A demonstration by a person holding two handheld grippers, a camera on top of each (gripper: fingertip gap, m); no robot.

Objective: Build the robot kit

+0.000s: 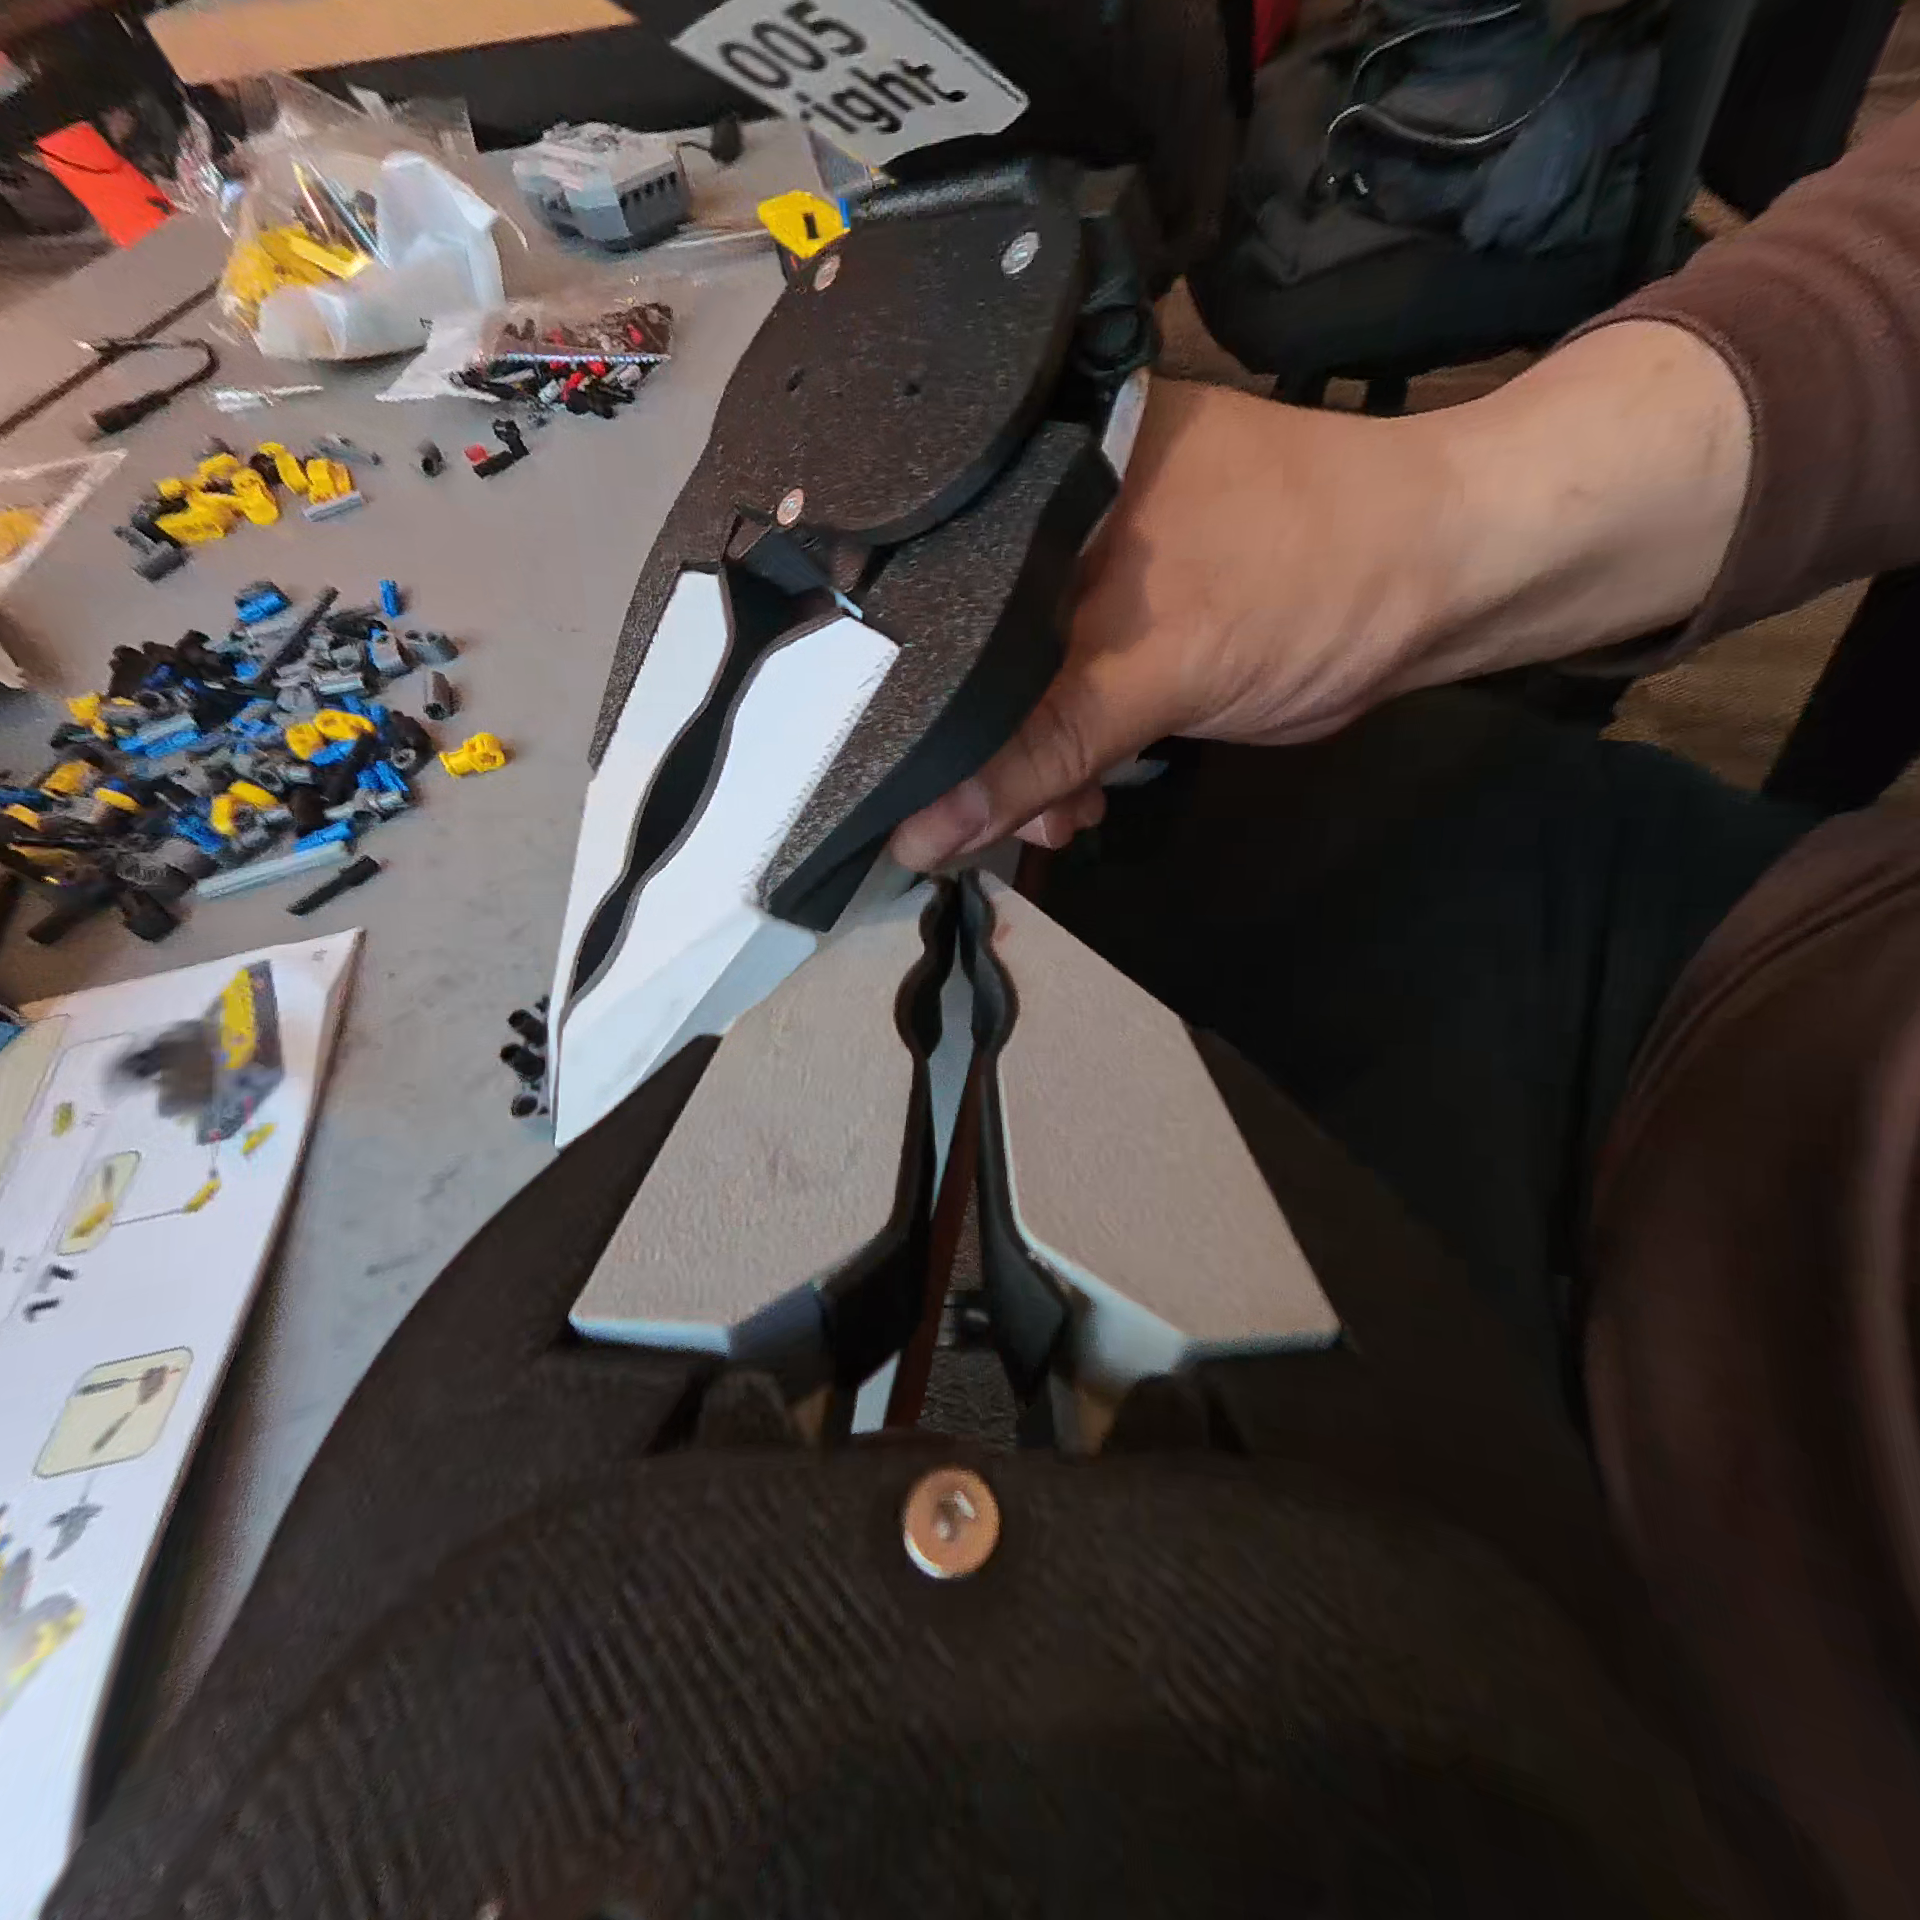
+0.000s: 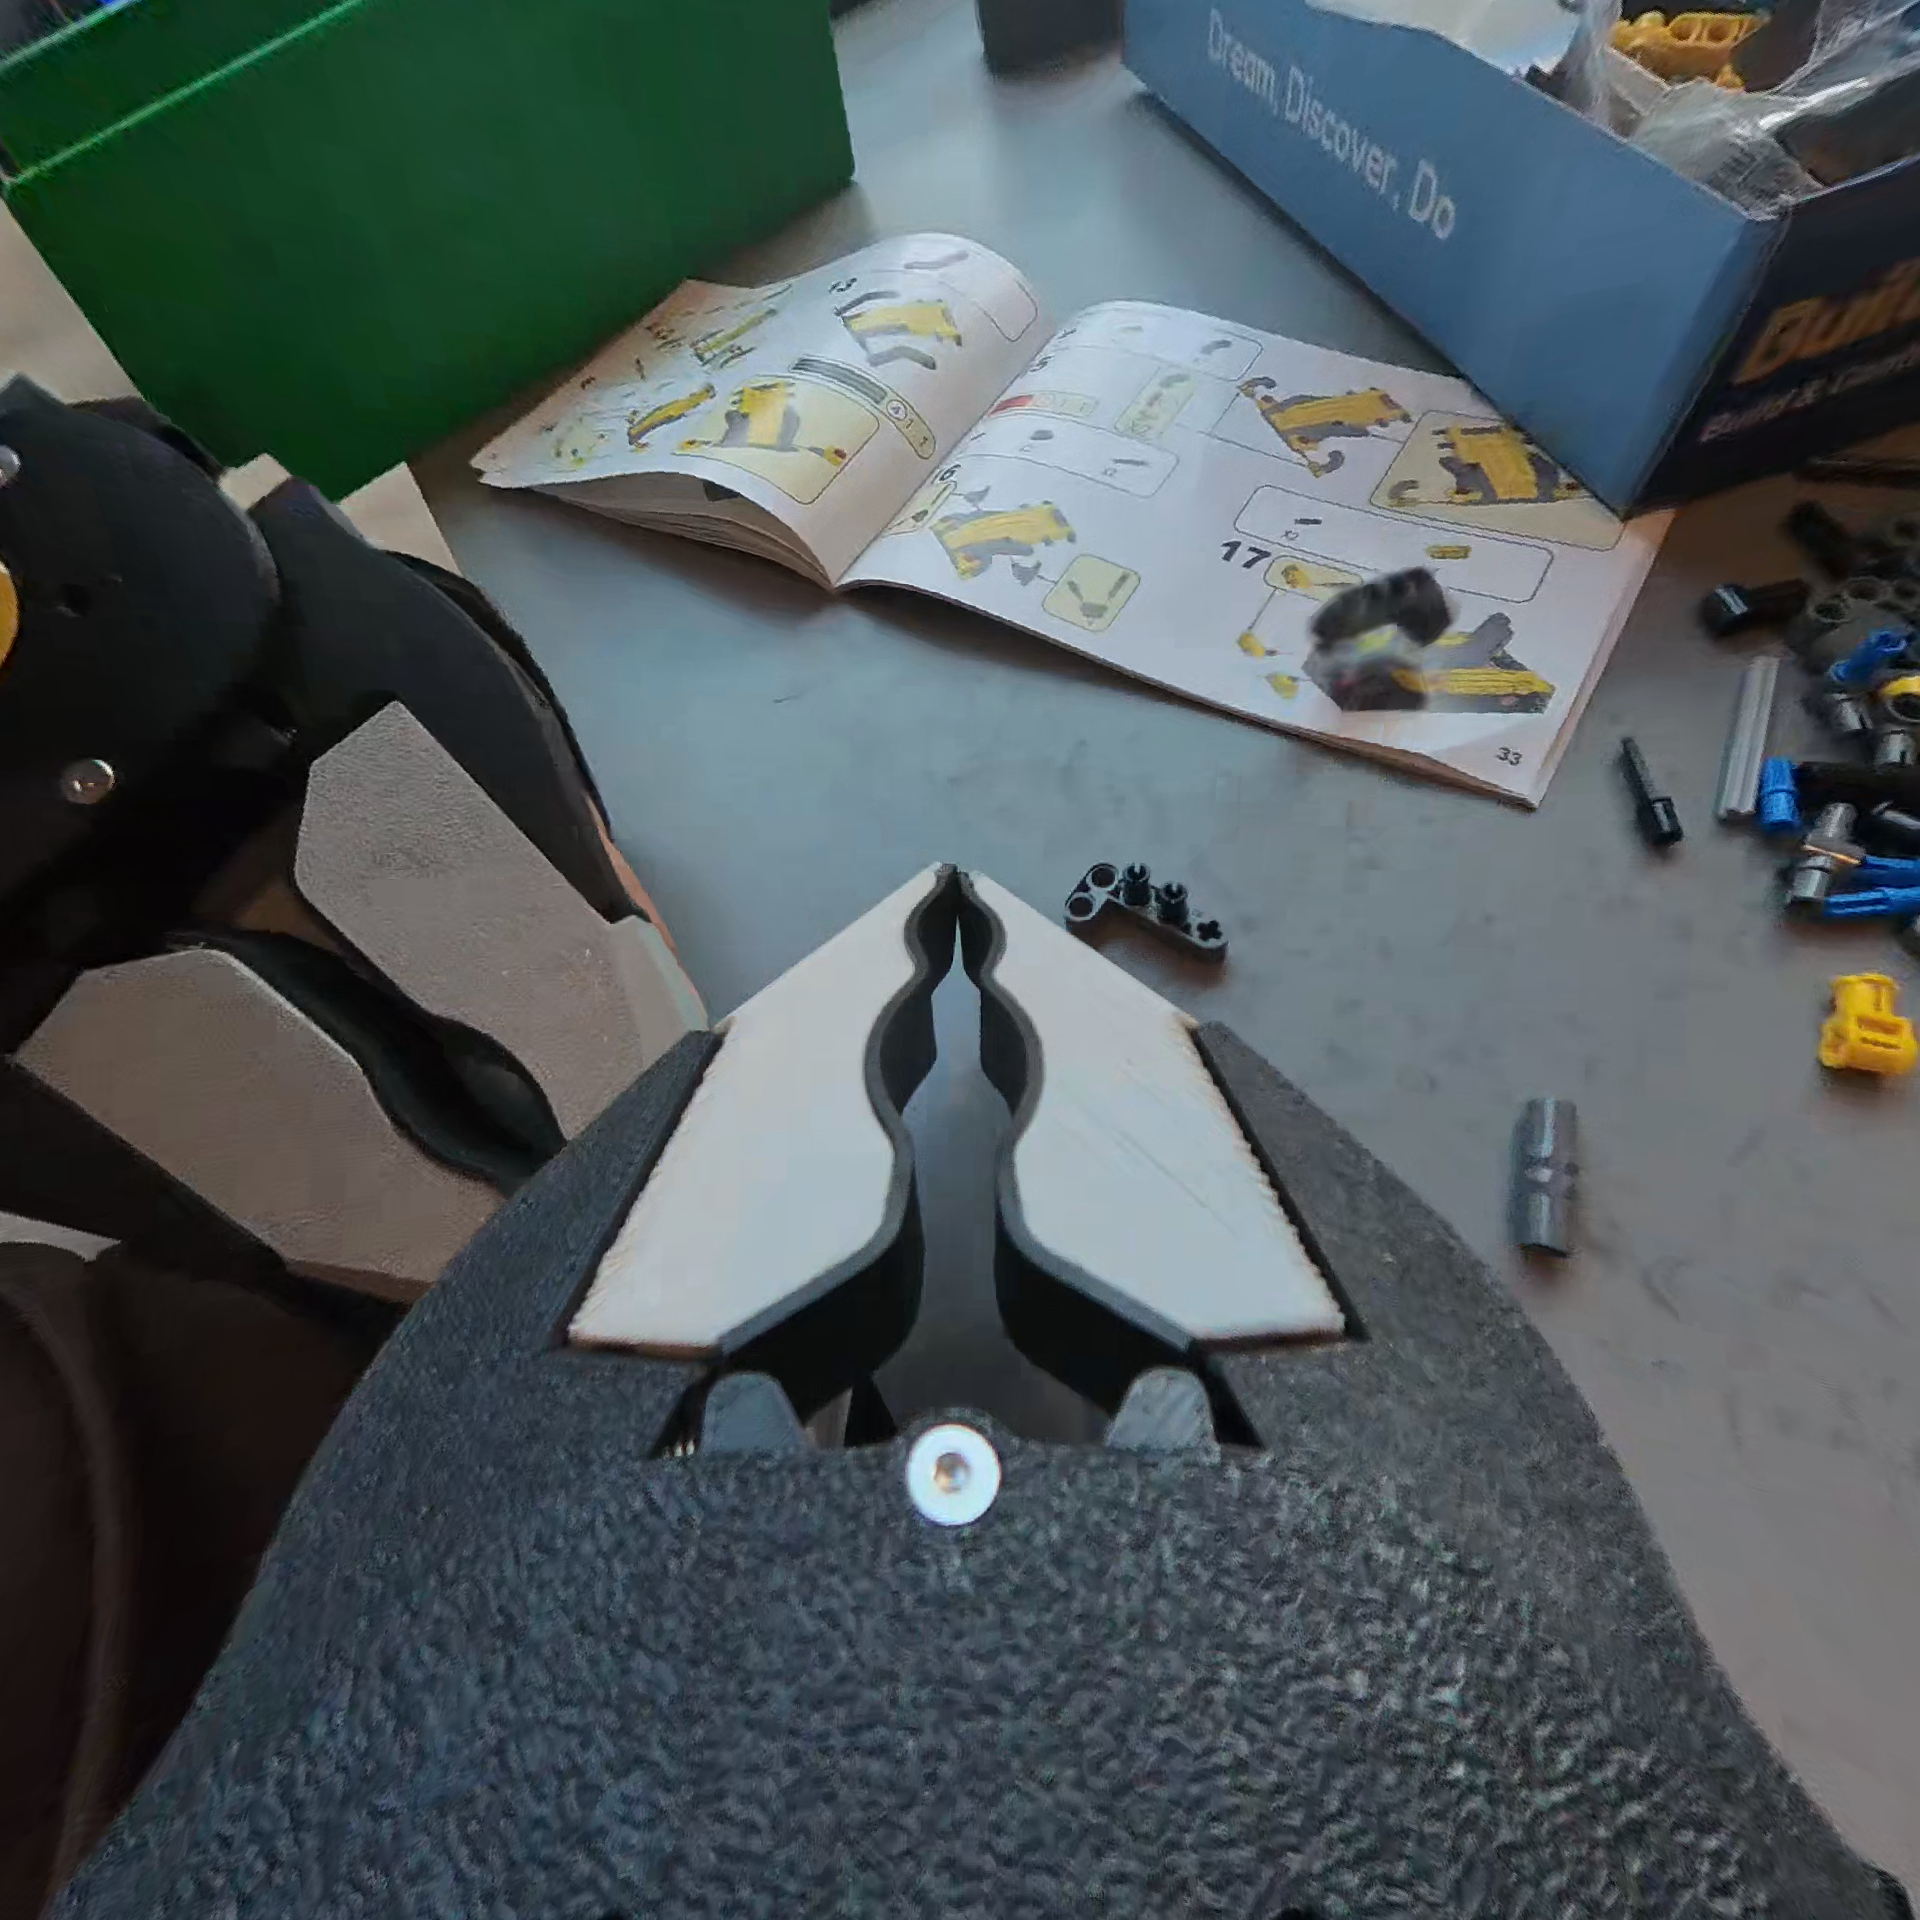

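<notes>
the left claw (image 1: 961, 904) is clenched. its two white tips press together and i see nothing caught in them. a thin brown line shows through the gap lower down, but i cannot tell what it is. this claw hangs off the edge of the grey table (image 1: 468, 582), just beside the right claw.

the right claw (image 2: 954, 878) is clenched too, tips almost touching, with nothing in it. a bare hand (image 1: 1299, 623) in a brown sleeve holds it. it points down at the table.

the thing nearest its tips is a small black bent piece (image 2: 1148, 906) with little pegs sticking up. it lies flat on the table, just beside the tips, on their right, not touching. it looks like hard plastic, so i think it is very light, stiff and a bit slippery. it would not break or squash, but it could skid or flip away if pushed. the flat long sides look like the best place to pinch it, not the round pegs.

farther right lie a grey tube piece (image 2: 1543, 1174) and a yellow piece (image 2: 1867, 1023), well apart from the claw. an open picture booklet (image 2: 1091, 499) lies behind, with a blue box (image 2: 1507, 260) and a green box (image 2: 416, 208) past it. the left view shows a big pile of blue, yellow and black pieces (image 1: 239, 748) and clear bags of parts (image 1: 353, 249).
</notes>
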